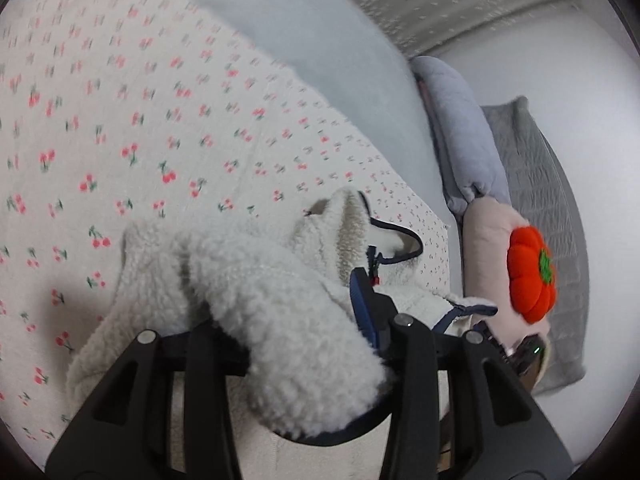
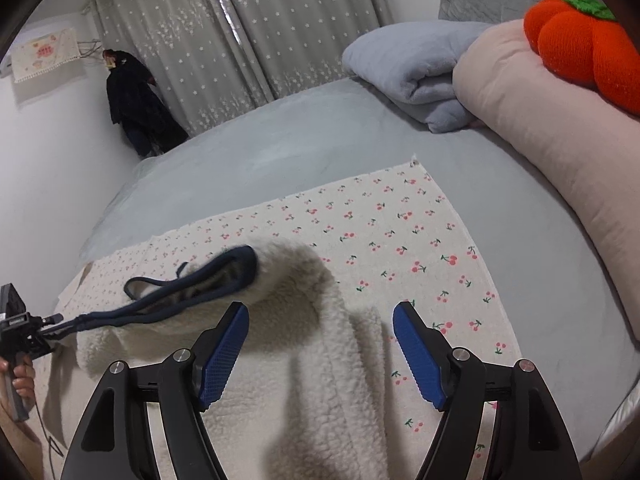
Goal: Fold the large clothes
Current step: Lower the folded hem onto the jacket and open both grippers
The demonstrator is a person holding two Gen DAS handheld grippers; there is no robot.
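Observation:
A cream fleece jacket (image 1: 256, 292) with navy trim lies on a cherry-print blanket (image 1: 120, 120) on the bed. My left gripper (image 1: 362, 312) is shut on the jacket's navy-trimmed edge and holds it lifted; fleece drapes over the fingers and hides one of them. In the right wrist view the left gripper (image 2: 52, 326) shows at the far left, pulling the navy hem (image 2: 192, 292) taut. My right gripper (image 2: 320, 352) is open and empty, just above the jacket (image 2: 312, 360), with one blue pad (image 2: 224, 356) on each side of a fleece fold.
A grey sheet (image 2: 280, 140) covers the bed. At the head lie a pink pillow (image 2: 560, 148), a folded lavender blanket (image 2: 412, 68), a grey pillow (image 1: 536, 184) and an orange pumpkin plush (image 1: 530, 274). Curtains (image 2: 224, 40) and dark hanging clothes (image 2: 136, 100) stand behind.

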